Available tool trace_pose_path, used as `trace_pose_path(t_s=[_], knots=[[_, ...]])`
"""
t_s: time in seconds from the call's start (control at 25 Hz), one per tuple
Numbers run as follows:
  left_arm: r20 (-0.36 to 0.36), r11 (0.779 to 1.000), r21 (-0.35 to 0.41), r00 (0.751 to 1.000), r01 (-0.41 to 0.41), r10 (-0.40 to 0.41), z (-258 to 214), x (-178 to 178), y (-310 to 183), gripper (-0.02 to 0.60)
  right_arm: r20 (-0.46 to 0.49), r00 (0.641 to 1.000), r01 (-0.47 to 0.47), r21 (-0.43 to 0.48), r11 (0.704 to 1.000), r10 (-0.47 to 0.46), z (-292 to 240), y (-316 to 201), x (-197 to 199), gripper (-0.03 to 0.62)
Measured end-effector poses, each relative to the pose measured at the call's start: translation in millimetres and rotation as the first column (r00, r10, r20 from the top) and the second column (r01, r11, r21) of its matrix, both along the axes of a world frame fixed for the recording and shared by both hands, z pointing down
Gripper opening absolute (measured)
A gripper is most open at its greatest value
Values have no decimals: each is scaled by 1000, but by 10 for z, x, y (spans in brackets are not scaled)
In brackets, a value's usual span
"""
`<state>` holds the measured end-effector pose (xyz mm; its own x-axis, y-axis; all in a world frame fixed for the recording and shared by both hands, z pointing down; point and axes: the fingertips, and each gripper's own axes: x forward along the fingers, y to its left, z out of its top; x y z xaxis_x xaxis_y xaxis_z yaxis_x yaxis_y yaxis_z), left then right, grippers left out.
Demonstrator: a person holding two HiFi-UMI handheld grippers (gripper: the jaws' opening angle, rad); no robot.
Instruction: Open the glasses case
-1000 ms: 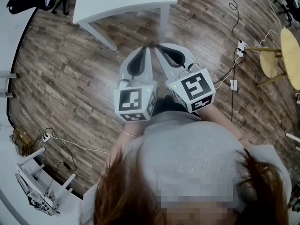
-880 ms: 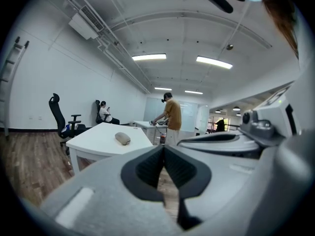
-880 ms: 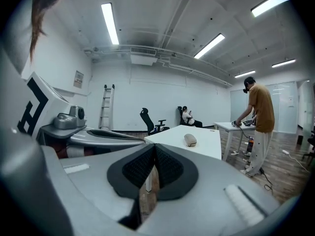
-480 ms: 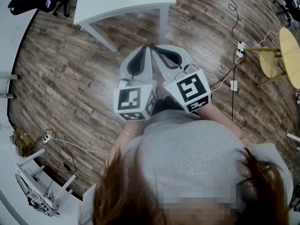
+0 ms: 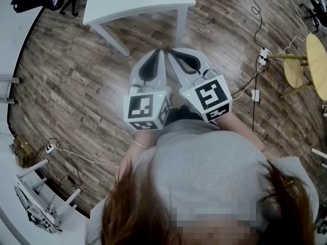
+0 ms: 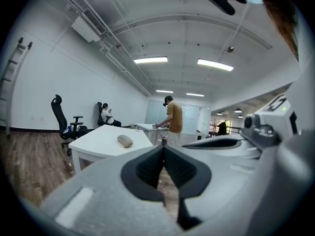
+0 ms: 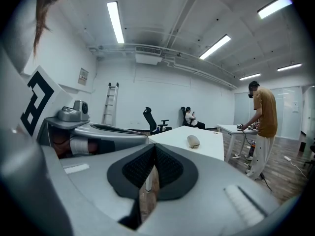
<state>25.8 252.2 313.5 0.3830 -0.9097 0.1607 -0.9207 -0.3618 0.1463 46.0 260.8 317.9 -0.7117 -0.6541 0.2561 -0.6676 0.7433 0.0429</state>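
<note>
Hardly anything has shifted over the last second: both claws hang side by side where they were, and only the head view's framing drifts a little.

The glasses case (image 6: 125, 141) lies alone on the white surface (image 6: 96, 146), a rounded greyish shape that looks closed. It is well apart from both claws, across a stretch of wood floor (image 5: 76, 86). The left claw (image 6: 163, 149) has its jaws pressed together with nothing between them. The right claw (image 7: 153, 147) is the same, closed and empty, close beside the left.

By my reading the task has not begun and this is still the wait before the approach. The next move calls for stepping up to the surface and spreading the jaws. One claw would likely steady the base while the other catches the lid edge, though the seam's side cannot be told from here.

An office chair (image 6: 66, 119) stands left of the surface, with a seated person (image 6: 106, 116) behind it. A standing person (image 6: 173, 119) works at a farther desk. Cables (image 5: 253, 80) trail on the floor to the right, off the direct path.
</note>
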Motion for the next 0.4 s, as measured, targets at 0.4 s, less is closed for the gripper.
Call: trace_pose_path(t_s=[0.4], knots=[[6, 1000, 15, 1000, 3, -3, -78, -38, 13, 0, 3, 1000, 24, 3, 1000, -24, -53, 36, -62, 5]])
